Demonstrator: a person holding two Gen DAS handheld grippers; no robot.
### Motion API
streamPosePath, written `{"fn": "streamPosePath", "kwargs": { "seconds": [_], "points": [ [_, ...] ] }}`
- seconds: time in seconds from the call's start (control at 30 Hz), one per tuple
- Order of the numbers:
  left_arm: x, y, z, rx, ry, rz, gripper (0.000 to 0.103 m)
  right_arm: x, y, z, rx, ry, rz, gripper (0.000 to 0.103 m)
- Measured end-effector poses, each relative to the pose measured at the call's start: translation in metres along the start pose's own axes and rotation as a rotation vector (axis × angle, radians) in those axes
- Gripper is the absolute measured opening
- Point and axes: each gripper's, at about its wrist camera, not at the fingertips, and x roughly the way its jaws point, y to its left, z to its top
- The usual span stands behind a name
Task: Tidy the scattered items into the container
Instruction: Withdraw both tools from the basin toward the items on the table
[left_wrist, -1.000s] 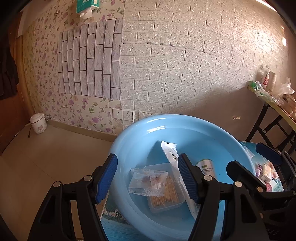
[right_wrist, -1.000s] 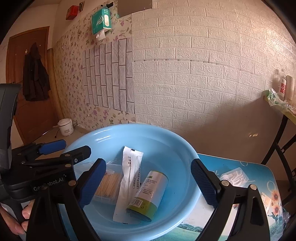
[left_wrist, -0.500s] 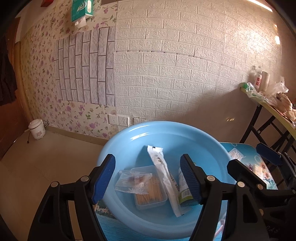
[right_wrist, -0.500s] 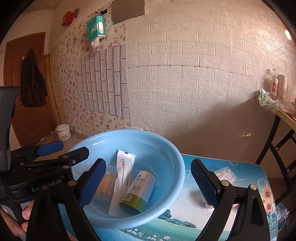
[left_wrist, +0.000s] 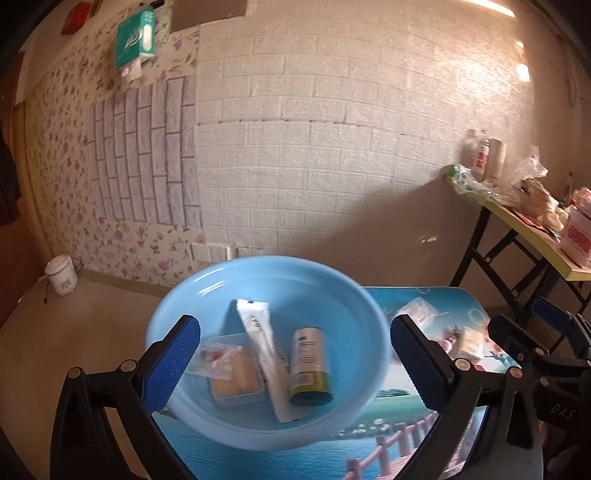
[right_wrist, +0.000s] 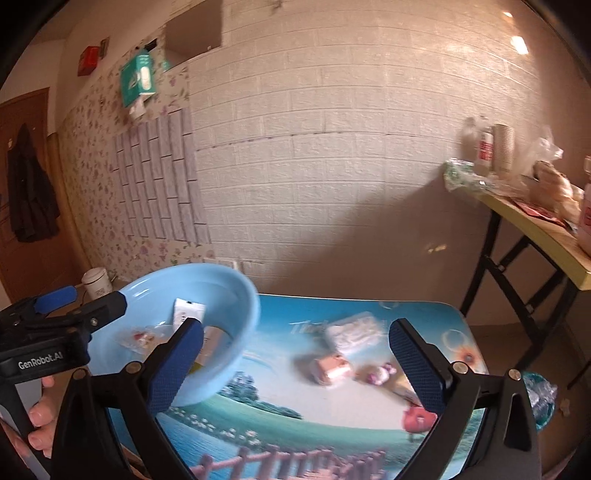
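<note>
A light blue basin (left_wrist: 351, 306) stands on the left of a table with a printed landscape cloth (right_wrist: 295, 424). It holds a green can (left_wrist: 308, 365), a long white sachet (left_wrist: 264, 350), a clear box of sticks (left_wrist: 236, 380) and a small clear bag (left_wrist: 216, 360). My left gripper (left_wrist: 295, 362) is open and empty in front of the basin. My right gripper (right_wrist: 295, 365) is open and empty above the table's middle. On the cloth lie a white packet (right_wrist: 352, 332), a tan packet (right_wrist: 330, 369) and a small pink item (right_wrist: 380, 373).
A brick-pattern wall (left_wrist: 314, 166) stands behind the table. A yellow folding table (right_wrist: 532, 229) with bottles and bags stands at the right. A white pot (left_wrist: 61, 275) sits on the floor at the left. The basin also shows in the right wrist view (right_wrist: 243, 325).
Both grippers have pulled back and swung right, so the basin looks smaller and farther left. The loose packets on the cloth have come into the right wrist view. Both grippers stay open.
</note>
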Motion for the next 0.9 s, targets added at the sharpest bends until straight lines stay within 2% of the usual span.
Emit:
{"fn": "streamPosePath", "kwargs": {
  "seconds": [0.23,0.47,0.63,0.9],
  "points": [
    [-0.013,-0.048,0.006,0.013,-0.005,-0.053,0.103,-0.035,-0.053,-0.006,0.031,0.018,-0.074,0.103],
    [-0.016,-0.095,-0.002,0.091,0.015,-0.074,0.103,-0.062,-0.099,-0.013,0.093,-0.002,-0.128,0.103],
    [-0.014,-0.107,-0.003,0.109,0.036,-0.079,0.103,-0.066,-0.116,-0.017,0.115,0.002,-0.140,0.103],
    [-0.015,-0.108,-0.002,0.110,0.030,-0.076,0.103,-0.060,-0.119,-0.021,0.128,0.019,-0.136,0.103]
  ]
}}
